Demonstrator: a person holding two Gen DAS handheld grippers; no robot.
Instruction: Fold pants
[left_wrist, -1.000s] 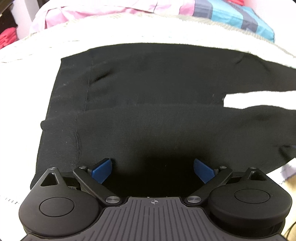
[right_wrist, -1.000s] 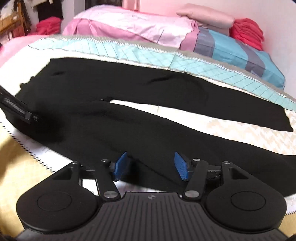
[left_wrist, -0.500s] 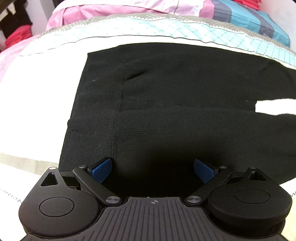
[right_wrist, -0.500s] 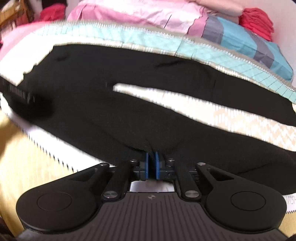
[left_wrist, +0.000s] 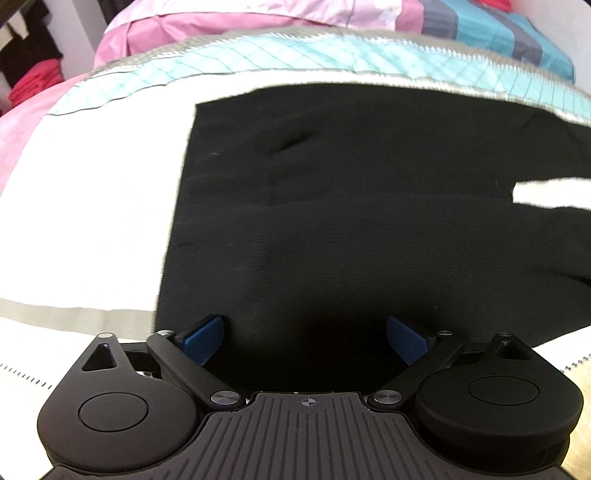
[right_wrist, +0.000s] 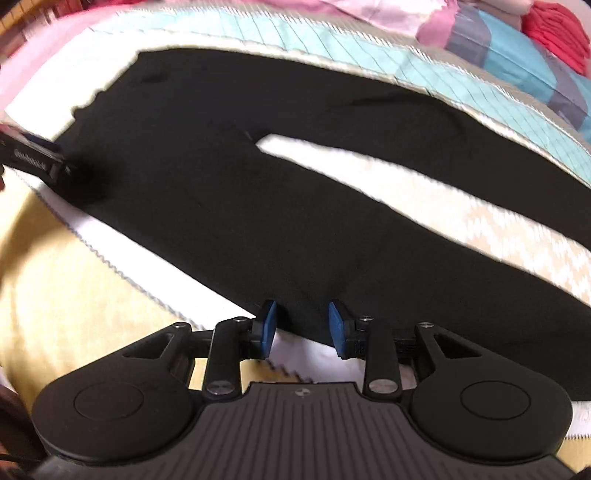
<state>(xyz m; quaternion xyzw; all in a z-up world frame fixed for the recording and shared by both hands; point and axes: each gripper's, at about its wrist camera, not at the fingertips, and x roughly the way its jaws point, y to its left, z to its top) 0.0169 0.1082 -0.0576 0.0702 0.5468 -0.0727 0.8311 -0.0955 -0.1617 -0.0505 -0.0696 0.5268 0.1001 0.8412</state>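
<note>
Right wrist view: right gripper (right_wrist: 302, 326), clamped on black knit pants (right_wrist: 258, 206) half second ago, now seen released; near leg edge dropped, regrasp judged needed. Left gripper (left_wrist: 306, 341) held spread at waistband, grasping nothing.

Black left gripper (left_wrist: 306, 341): ribbed grey housing, round black side discs, silver screws, crosshair mark, blue pads (left_wrist: 204, 339). Right gripper (right_wrist: 302, 329) alike: black linkage arms, silver screws, blue pads (right_wrist: 338, 329), ribbed grey body.

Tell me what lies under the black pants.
The black pants lie flat on a patchwork quilt: white, teal-checked and cream patches show around them and in the gap between the legs. The fabric hides whatever is directly beneath.
</note>
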